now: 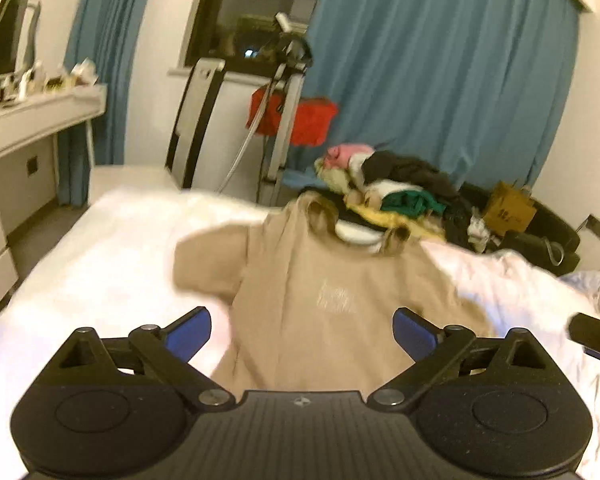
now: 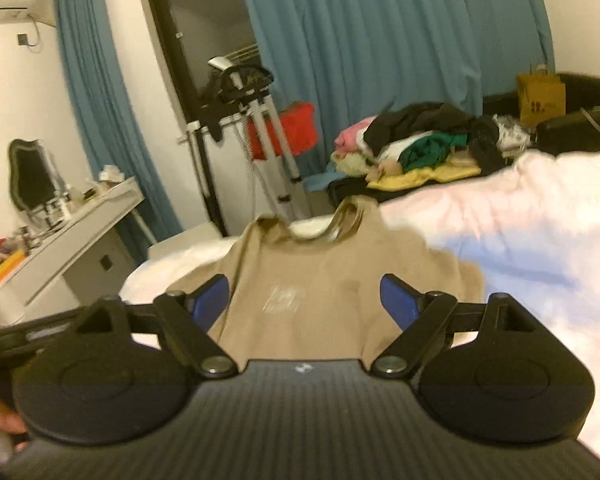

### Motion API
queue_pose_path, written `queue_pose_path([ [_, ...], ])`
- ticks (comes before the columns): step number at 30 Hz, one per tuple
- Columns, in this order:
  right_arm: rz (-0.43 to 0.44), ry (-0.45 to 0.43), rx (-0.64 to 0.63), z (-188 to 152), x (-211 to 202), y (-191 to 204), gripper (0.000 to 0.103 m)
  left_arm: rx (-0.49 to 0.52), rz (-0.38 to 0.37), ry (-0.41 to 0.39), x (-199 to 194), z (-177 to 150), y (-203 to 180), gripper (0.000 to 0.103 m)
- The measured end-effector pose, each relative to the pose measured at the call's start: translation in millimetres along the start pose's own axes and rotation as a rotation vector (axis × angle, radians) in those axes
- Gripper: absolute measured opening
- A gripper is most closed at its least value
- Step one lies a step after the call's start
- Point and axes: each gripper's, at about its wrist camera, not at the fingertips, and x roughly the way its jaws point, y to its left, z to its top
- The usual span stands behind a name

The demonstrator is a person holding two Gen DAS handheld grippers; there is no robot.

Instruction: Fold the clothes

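A tan T-shirt (image 1: 324, 300) with a pale chest print lies spread face up on the white bed (image 1: 100, 264), collar pointing away from me. It also shows in the right wrist view (image 2: 316, 296). My left gripper (image 1: 302, 332) is open and empty, its blue pads wide apart above the shirt's lower half. My right gripper (image 2: 304, 300) is open and empty too, hovering over the shirt's lower half. A black part of the right gripper shows at the right edge of the left wrist view (image 1: 592, 336).
A heap of mixed clothes (image 1: 392, 184) lies past the far end of the bed, also in the right wrist view (image 2: 420, 148). A white dresser (image 1: 32, 120) stands at the left. A garment steamer stand (image 1: 284, 92) and blue curtains (image 1: 440, 64) are behind.
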Motion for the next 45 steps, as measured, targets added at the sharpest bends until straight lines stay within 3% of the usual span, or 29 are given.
queue_pose_path([
  [6, -0.016, 0.011, 0.101, -41.7, 2.8, -20.6, 0.084, -0.027, 0.114, 0.075, 25.6, -30.0, 31.5, 0.093],
  [11, -0.091, 0.035, 0.195, -65.1, 23.9, -41.9, 0.084, -0.232, 0.147, 0.11, 84.0, -21.6, 80.4, 0.082],
  [17, -0.125, 0.04, 0.26, -71.7, 55.7, -59.0, 0.084, -0.432, 0.154, 0.059, 155.6, 4.9, 125.4, 0.064],
  [19, -0.16, 0.035, 0.249, -75.5, 67.7, -63.0, 0.084, -0.451, 0.149, 0.038, 178.2, 17.8, 129.8, 0.063],
  [24, -0.195, 0.062, 0.258, -82.6, 97.7, -72.4, 0.084, -0.422, 0.159, 0.051, 234.0, 41.2, 133.7, 0.063],
  [26, -0.195, 0.079, 0.275, -83.1, 106.8, -75.7, 0.084, -0.359, 0.143, 0.072, 250.6, 52.2, 131.1, 0.059],
  [30, -0.187, 0.102, 0.309, -85.9, 115.6, -80.9, 0.084, -0.17, 0.136, 0.139, 278.2, 76.3, 122.2, 0.014],
  [32, -0.211, 0.109, 0.296, -90.6, 116.2, -81.8, 0.084, -0.021, 0.177, 0.149, 284.4, 92.7, 113.7, 0.007],
  [34, -0.226, 0.122, 0.307, -95.5, 116.0, -83.5, 0.084, 0.073, 0.233, 0.136, 288.3, 109.3, 106.7, 0.006],
  [36, -0.228, 0.13, 0.298, -98.1, 117.7, -81.0, 0.084, 0.135, 0.336, 0.092, 289.7, 129.4, 103.2, 0.005],
  [40, -0.233, 0.13, 0.228, -99.1, 123.9, -69.2, 0.084, 0.192, 0.502, 0.042, 297.0, 149.0, 102.9, 0.006],
  [43, -0.242, 0.121, 0.198, -98.8, 126.3, -65.4, 0.084, 0.184, 0.496, 0.042, 298.4, 143.9, 107.2, 0.016],
  [45, -0.244, 0.112, 0.187, -97.9, 126.3, -64.2, 0.084, 0.185, 0.484, 0.029, 291.3, 137.9, 108.0, 0.03],
])
